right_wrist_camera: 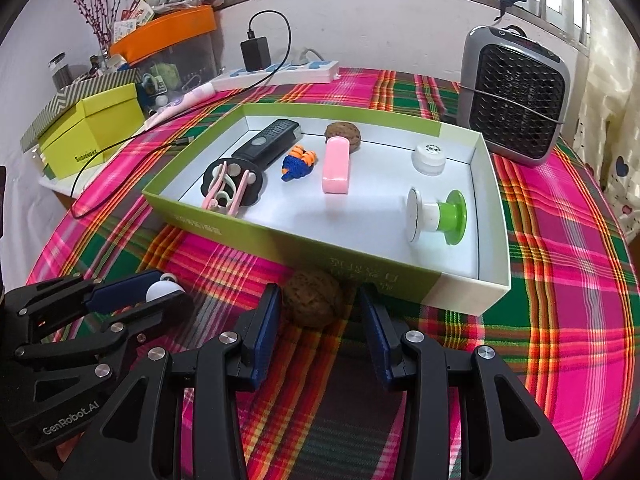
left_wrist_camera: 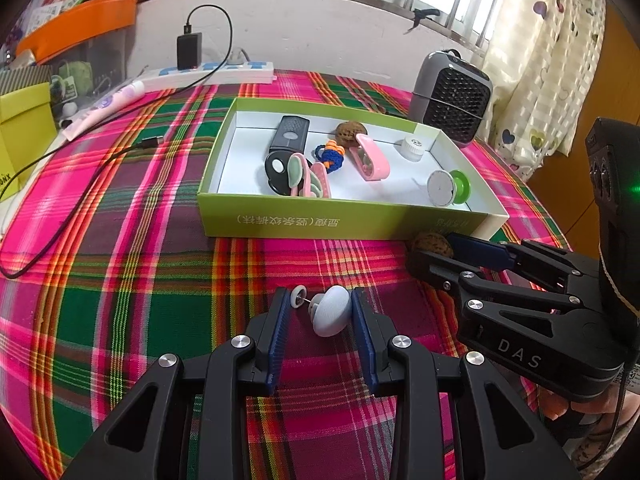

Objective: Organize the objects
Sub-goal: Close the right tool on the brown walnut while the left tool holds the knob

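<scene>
A pale blue oval knob (left_wrist_camera: 332, 312) with a small white disc on a pin lies low over the plaid cloth. My left gripper (left_wrist_camera: 318, 294) is shut on it, one pad at each end; it also shows at the left gripper (right_wrist_camera: 172, 288) in the right wrist view. A brown walnut (right_wrist_camera: 314, 300) rests on the cloth against the green box (right_wrist_camera: 280, 240). My right gripper (right_wrist_camera: 316, 292) stands open around it, its left pad at the shell and a small gap at its right pad. The box (left_wrist_camera: 340, 224) holds a second walnut, a pink case, a black remote and other small items.
A grey fan heater (right_wrist_camera: 516, 100) stands behind the box at the right. Along the back wall lies a white power strip (right_wrist_camera: 280, 72) with a black charger, and its cable (left_wrist_camera: 80, 184) trails over the cloth at the left. A yellow-green carton (right_wrist_camera: 92, 132) sits far left.
</scene>
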